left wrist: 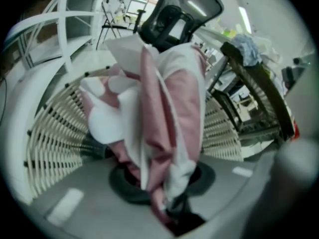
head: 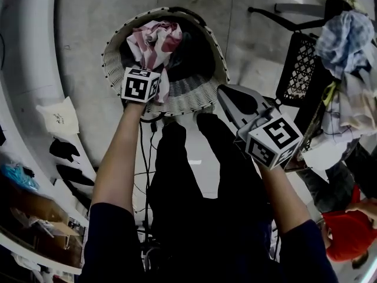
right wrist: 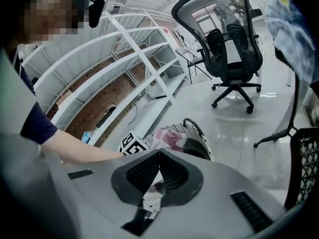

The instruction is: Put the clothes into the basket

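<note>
A pink and white garment [head: 156, 40] hangs into the white wicker basket [head: 177, 99] on the floor. My left gripper [head: 150, 69] is over the basket's near rim, shut on the cloth. In the left gripper view the garment [left wrist: 164, 108] fills the middle and bunches down into the left gripper [left wrist: 169, 203], with the slatted basket wall [left wrist: 50, 138] behind it. My right gripper [head: 222, 93] hovers beside the basket's right side, shut with nothing in it. In the right gripper view the right gripper [right wrist: 159, 153] points toward the basket [right wrist: 199, 146] and the garment [right wrist: 169, 136].
A black crate [head: 303, 69] draped with more clothes [head: 347, 34] stands at the right. White shelving [head: 35, 99] curves along the left. A black office chair [right wrist: 234, 44] stands farther off. A person in red [head: 347, 234] crouches at the lower right.
</note>
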Action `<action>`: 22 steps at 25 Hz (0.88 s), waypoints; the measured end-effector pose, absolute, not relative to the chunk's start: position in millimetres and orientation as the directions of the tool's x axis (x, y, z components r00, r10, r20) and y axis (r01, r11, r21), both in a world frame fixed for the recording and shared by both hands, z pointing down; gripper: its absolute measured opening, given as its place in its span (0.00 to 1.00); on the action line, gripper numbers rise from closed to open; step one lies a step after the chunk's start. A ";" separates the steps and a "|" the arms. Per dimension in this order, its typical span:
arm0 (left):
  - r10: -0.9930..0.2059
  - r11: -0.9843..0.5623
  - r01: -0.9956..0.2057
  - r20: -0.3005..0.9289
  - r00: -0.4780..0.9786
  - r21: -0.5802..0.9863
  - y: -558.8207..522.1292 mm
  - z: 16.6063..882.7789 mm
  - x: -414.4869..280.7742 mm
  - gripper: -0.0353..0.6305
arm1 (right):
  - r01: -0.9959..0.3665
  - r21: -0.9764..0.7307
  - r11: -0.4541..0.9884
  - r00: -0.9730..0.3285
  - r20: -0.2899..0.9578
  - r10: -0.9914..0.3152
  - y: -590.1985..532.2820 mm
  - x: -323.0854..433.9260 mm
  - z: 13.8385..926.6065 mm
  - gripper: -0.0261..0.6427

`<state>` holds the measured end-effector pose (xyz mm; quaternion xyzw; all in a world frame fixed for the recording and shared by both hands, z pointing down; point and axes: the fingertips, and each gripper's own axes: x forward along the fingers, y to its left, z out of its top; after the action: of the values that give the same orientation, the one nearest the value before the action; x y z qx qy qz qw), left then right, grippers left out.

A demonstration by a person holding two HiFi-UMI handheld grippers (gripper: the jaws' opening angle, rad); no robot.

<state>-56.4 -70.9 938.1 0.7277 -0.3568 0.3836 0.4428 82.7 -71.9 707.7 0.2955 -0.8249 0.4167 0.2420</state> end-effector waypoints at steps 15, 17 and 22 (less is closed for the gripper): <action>-0.194 -0.294 -0.897 0.898 0.394 0.330 -84.5 971.4 -69.1 0.51 | -0.704 -0.560 0.437 -0.697 0.664 -0.272 -66.0 65.3 737.0 0.05; -0.206 -0.288 -0.887 0.881 0.426 0.361 -82.2 947.2 -67.2 0.51 | -0.700 -0.561 0.442 -0.702 0.655 -0.281 -69.2 58.5 723.8 0.05; -0.288 -0.271 -0.873 0.832 0.474 0.404 -75.1 871.5 -76.8 0.42 | -0.685 -0.551 0.477 -0.718 0.621 -0.314 -79.3 44.5 675.7 0.05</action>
<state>-76.8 -75.1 871.5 0.7290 -0.3982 0.3228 0.4537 44.5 -79.3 675.7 0.3010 -0.8297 0.4133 0.2241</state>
